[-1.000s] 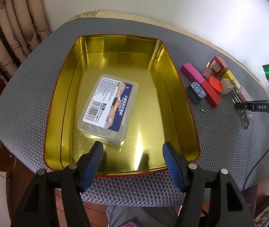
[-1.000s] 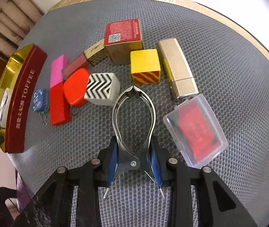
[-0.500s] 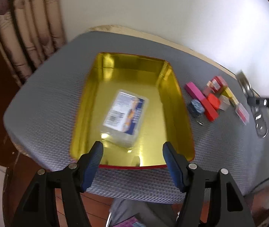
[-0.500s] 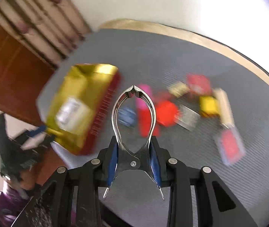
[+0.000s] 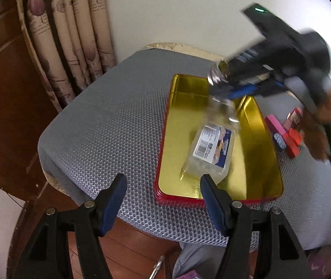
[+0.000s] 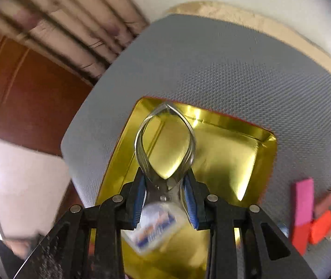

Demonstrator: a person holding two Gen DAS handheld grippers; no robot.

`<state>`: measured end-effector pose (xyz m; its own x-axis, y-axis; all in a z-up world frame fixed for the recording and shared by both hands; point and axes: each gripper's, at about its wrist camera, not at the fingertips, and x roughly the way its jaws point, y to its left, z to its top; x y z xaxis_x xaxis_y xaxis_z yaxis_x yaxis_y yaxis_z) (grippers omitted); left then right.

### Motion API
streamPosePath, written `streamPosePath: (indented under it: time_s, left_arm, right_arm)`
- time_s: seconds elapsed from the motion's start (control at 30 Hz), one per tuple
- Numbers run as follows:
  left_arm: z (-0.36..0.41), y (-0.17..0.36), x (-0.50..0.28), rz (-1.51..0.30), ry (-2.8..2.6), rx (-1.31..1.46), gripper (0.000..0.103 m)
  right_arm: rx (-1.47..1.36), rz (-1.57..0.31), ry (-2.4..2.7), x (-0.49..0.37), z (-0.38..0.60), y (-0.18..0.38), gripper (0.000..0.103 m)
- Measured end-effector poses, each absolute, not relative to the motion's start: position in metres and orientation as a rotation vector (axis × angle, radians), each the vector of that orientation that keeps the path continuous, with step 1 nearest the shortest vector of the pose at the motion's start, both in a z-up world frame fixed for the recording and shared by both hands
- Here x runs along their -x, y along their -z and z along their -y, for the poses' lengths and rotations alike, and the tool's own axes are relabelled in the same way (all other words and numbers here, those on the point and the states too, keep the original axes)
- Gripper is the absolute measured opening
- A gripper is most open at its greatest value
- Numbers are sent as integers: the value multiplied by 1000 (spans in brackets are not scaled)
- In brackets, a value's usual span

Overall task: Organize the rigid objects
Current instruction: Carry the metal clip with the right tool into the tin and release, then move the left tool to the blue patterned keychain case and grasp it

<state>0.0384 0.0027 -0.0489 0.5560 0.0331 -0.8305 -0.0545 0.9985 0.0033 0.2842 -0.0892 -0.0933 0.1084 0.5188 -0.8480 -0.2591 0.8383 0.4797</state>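
Observation:
A red tin with a gold inside sits on a grey mesh mat; it also shows in the right wrist view. A clear plastic box with a blue label lies in it, also seen blurred in the right wrist view. My right gripper is shut on silver metal nippers and holds them above the tin's far end; it appears blurred in the left wrist view. My left gripper is open and empty, raised near the tin's front edge.
Small blocks lie on the mat right of the tin: a pink bar, a red bar and a red box. Pink and red blocks show in the right wrist view. A curtain and wooden panel stand left.
My right gripper has carried the nippers left from the block pile to above the tin. My left gripper has pulled back and up, away from the tin.

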Motion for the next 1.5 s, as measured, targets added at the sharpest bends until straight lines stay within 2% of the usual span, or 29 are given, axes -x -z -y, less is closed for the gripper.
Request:
streamPosePath:
  time_s: [0.23,0.33,0.37,0.47,0.57,0.63,0.67,0.77,0.87,0.97,1.03,1.17,1.43,1.47,1.5]
  left_arm:
    - [6,57,-41,-993,-36,-28,67]
    - [7,60,-41,-1001,-36,-25,67]
    - [8,61,-40,-1007,-35,-22,67]
    - [7,62,-40,-1012,-24,-5,67]
    - [7,60,-39,-999,-9,3,67]
    - [7,59,-38,-989,-1,3,67]
    - [8,58,-37,-984,4,3,67]
    - [12,56,-36,-972,14,-7,67]
    - [24,53,-30,-956,19,-45,67]
    - [40,53,-25,-942,26,-106,67]
    - [53,53,-22,-940,41,-138,67]
    - [82,48,-17,-925,83,-192,67]
    - [149,48,-36,-979,270,-205,67]
    - [157,51,-41,-995,290,-214,67]
    - [166,55,-47,-1015,309,-217,67]
  right_arm:
    - [-343,-1418,-524,-300,68,119,30]
    - [-402,-1476,-518,-303,67,135,43]
    - [-394,-1472,-507,-301,68,134,53]
    - [-328,-1387,-498,-287,77,118,57]
    - [-397,-1267,-558,-264,101,94,60]
    - [-428,-1149,-599,-228,128,73,64]
    - [-417,-1101,-600,-210,139,64,69]
    - [-313,-930,-522,-140,172,44,80]
    - [-74,-792,-281,-68,208,48,88]
    - [65,-743,-100,-23,250,61,88]
    - [101,-777,23,-4,291,75,88]
    - [28,-813,189,18,373,93,88]
    - [-52,-856,330,30,439,118,91]
    - [-79,-844,313,31,442,117,92]
    - [-92,-839,296,31,444,116,98]
